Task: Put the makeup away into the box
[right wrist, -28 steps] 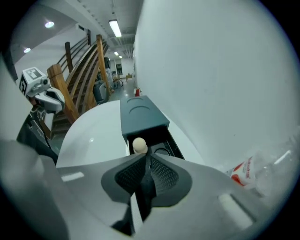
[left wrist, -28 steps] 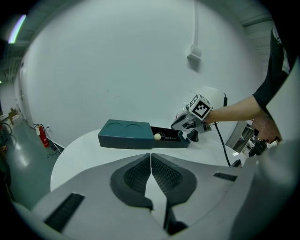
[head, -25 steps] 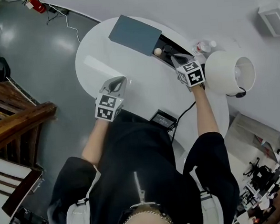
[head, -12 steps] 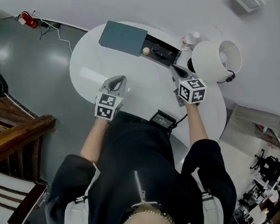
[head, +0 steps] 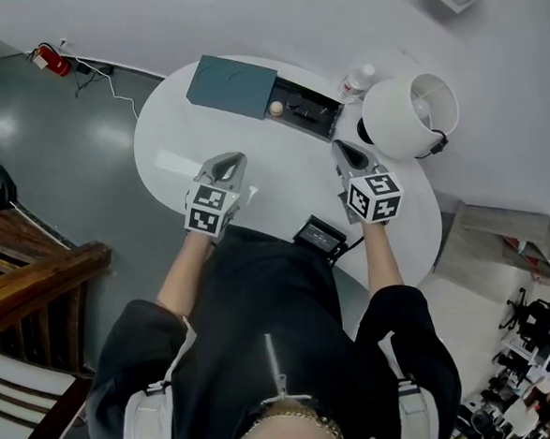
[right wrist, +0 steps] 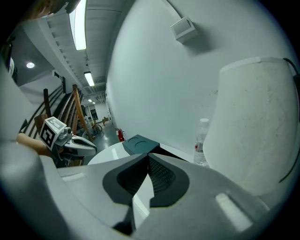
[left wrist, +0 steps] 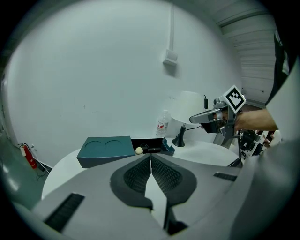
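Oval white table [head: 282,190], seen from steeply above. The teal box [head: 231,84] lies at the far edge, its black drawer [head: 320,117] pulled out to the right. Makeup sits in the drawer: a small cream ball [head: 276,108] at the left end against the teal body, and dark pieces [head: 301,110] just right of it, too small to tell apart. A clear water bottle [head: 356,79] stands just beyond the drawer's right end, and a white-shaded lamp [head: 409,115] stands right of it. A small black device [head: 319,234] with a cable rests at the near edge. The left gripper [head: 236,157] hangs over the near-left part of the table, well short of the box; its own view shows the pads meeting at the tips, nothing between them, with the box straight ahead. The right gripper [head: 338,148] is held over the near-right part, near the lamp, apart from the drawer; its jaws are pressed together and empty, pointing towards the box's far end and the bottle.
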The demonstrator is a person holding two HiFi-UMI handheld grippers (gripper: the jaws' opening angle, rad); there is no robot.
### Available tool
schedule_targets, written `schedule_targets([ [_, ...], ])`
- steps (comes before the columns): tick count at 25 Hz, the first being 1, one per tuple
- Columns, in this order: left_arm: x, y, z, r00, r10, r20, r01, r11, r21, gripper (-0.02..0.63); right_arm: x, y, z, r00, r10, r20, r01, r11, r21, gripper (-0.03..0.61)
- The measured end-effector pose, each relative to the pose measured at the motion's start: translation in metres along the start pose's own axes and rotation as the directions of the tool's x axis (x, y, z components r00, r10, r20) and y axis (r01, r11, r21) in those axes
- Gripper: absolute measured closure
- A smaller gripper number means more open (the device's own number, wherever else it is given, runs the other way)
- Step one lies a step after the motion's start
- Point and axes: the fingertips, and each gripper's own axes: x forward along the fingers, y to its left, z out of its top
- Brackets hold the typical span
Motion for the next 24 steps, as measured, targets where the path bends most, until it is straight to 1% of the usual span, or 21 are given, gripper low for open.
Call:
schedule_targets([
  [15, 0.006, 0.004, 0.01, 1.0, 0.001, 0.011, -0.001, 1.0, 0.008, 0.598, 0.007, 0.0, 0.001, 1.0, 0.006, -0.007, -0.006, 1.0, -0.004, 0.574],
  [24, 0.007, 0.009, 0.009, 1.0, 0.005, 0.009, -0.005, 1.0, 0.0, 0.599, 0.014, -0.001, 0.004, 1.0, 0.01, -0.009, -0.01, 1.0, -0.006, 0.574],
])
